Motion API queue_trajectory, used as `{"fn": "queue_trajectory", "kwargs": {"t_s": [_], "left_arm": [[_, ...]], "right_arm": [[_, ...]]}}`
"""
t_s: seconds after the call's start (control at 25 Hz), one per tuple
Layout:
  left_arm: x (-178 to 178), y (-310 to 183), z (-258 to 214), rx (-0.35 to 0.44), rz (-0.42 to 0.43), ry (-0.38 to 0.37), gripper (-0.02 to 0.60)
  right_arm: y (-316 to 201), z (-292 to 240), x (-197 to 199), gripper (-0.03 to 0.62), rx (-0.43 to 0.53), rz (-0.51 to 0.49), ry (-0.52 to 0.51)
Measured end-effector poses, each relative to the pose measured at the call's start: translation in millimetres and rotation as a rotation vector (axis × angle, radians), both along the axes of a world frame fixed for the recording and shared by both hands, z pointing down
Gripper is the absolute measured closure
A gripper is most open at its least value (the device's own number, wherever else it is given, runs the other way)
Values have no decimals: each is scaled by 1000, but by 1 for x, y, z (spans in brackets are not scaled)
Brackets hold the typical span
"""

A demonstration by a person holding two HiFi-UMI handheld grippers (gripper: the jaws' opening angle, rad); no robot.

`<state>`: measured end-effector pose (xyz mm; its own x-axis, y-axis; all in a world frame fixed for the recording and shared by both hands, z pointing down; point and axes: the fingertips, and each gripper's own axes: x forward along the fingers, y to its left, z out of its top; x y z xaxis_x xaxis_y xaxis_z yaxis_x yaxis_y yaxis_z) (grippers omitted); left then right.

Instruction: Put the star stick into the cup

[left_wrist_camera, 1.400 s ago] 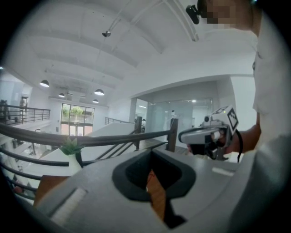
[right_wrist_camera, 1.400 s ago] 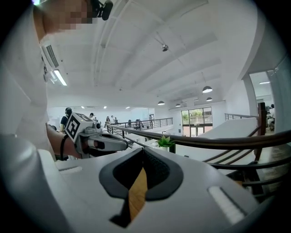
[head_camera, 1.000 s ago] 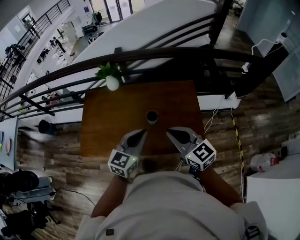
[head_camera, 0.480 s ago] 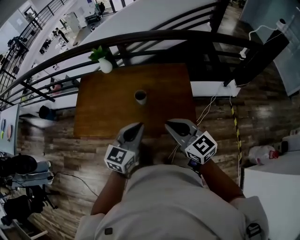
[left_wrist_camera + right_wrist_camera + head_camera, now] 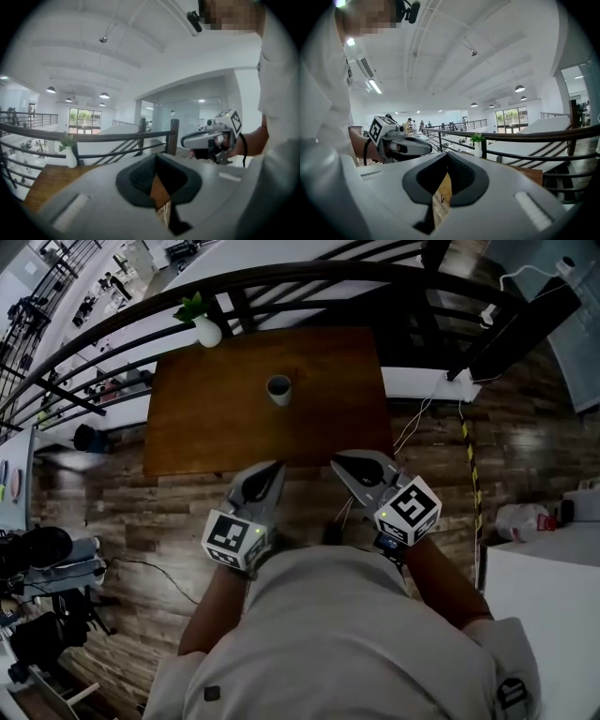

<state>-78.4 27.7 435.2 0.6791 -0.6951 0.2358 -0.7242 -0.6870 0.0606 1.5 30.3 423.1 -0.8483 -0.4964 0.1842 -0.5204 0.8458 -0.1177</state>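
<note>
A small cup point(image 5: 278, 389) stands upright near the middle of the brown wooden table point(image 5: 206, 427). No star stick shows in any view. My left gripper point(image 5: 273, 468) and right gripper point(image 5: 338, 462) hang side by side just in front of the table's near edge, over the plank floor, well short of the cup. Both are shut with nothing between the jaws. In the left gripper view my left gripper point(image 5: 157, 157) shows only floor through its slit, and the right gripper point(image 5: 211, 138) is at the right. The right gripper view shows my right gripper point(image 5: 447, 158) the same way.
A white vase with a green plant point(image 5: 204, 329) stands at the table's far left corner. A dark metal railing point(image 5: 281, 282) runs behind the table. Cables point(image 5: 427, 423) lie on the floor to the right, beside a white counter point(image 5: 553, 615).
The table and cup have slid up and away in the head view. Both grippers, earlier over the table's near edge, now hang over the floor in front of it.
</note>
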Motion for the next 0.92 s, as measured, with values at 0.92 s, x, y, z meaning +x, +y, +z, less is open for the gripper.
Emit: {"fn": "queue_trajectory", "kwargs": {"t_s": [0.92], "left_arm": [[-145, 60, 2, 8, 174, 45, 578]], "right_arm": [[69, 2, -138, 585, 9, 182, 52]]}}
